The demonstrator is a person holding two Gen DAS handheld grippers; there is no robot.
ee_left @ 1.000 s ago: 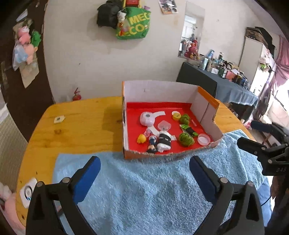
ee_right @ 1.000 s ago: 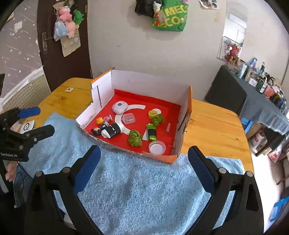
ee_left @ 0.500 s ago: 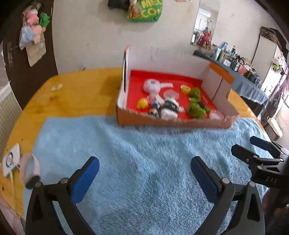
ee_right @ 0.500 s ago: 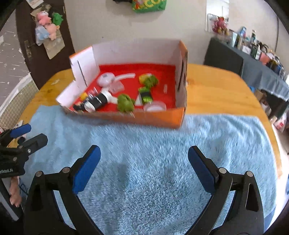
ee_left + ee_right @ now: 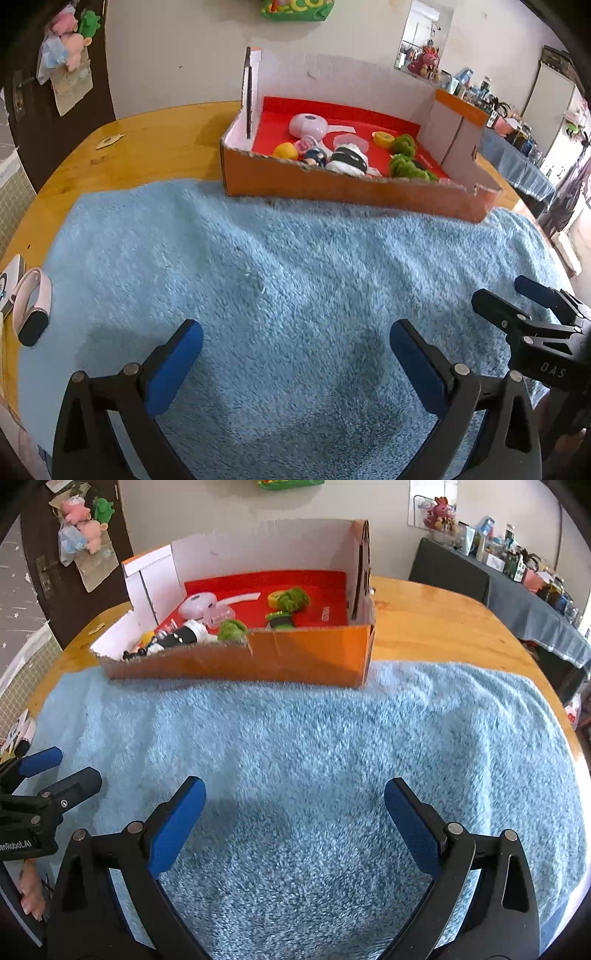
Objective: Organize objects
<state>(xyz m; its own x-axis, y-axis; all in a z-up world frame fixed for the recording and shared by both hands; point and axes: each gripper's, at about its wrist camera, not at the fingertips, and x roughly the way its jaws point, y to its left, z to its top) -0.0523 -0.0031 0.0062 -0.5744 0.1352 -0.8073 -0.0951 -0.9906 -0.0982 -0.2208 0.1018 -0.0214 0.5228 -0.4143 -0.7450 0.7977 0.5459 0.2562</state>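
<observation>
An orange cardboard box with a red floor stands at the far edge of a blue towel. Inside lie a pink-white round gadget, a yellow toy, a black-and-white bottle, green fuzzy toys and a clear lid. My left gripper hangs open low over the towel, nothing between its blue pads. My right gripper is open too, empty, beside it on the right.
The towel lies on a round wooden table. A white device and a pink-banded watch rest at the table's left edge. A small tag lies far left. A dark cloth-covered table with clutter stands behind right.
Both grippers have dropped lower and closer to the towel, so the box is seen from a flatter angle and its front wall hides part of the contents. Both stay open.
</observation>
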